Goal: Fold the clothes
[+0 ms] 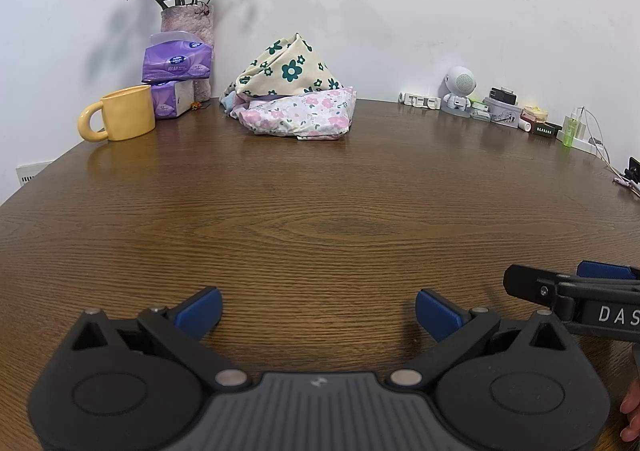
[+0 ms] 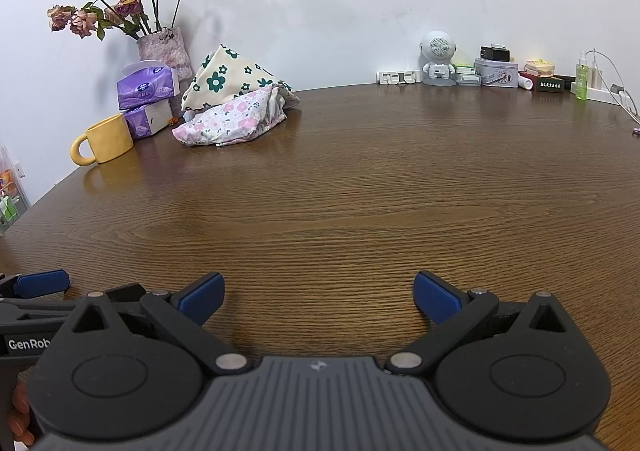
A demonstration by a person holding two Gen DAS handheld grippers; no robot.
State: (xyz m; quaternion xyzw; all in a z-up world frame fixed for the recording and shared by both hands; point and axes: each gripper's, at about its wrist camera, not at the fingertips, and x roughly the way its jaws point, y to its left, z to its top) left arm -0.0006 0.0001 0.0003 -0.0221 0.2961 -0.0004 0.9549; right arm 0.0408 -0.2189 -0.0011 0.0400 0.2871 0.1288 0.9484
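Two bundles of clothes lie at the far edge of the tabletop (image 1: 320, 211), against the wall: a cream cloth with dark green flowers (image 1: 286, 67) heaped and leaning over a flatter pink-flowered cloth (image 1: 302, 115). Nothing grips them.

Left of the clothes stand two purple tissue packs (image 1: 176, 75), stacked, their print too small to read, with a yellow mug (image 1: 124, 115) just beside them and a vase of dried roses (image 1: 186, 19) behind. Along the far right edge sit a small white robot-shaped speaker (image 1: 460, 91), tins and boxes, a green spray bottle (image 1: 570, 129) and white cables; a dark box there bears writing I cannot make out.

Between that far row and the near edge the wood is bare and wide.

Near the front edge, the left gripper (image 1: 319, 315) hovers with its blue-padded fingers spread wide, holding nothing. The right gripper (image 2: 318, 297) is likewise wide apart and empty. Its side reads "DAS", cut off by the frame; the left one's side reads "GenRob", also cut off.
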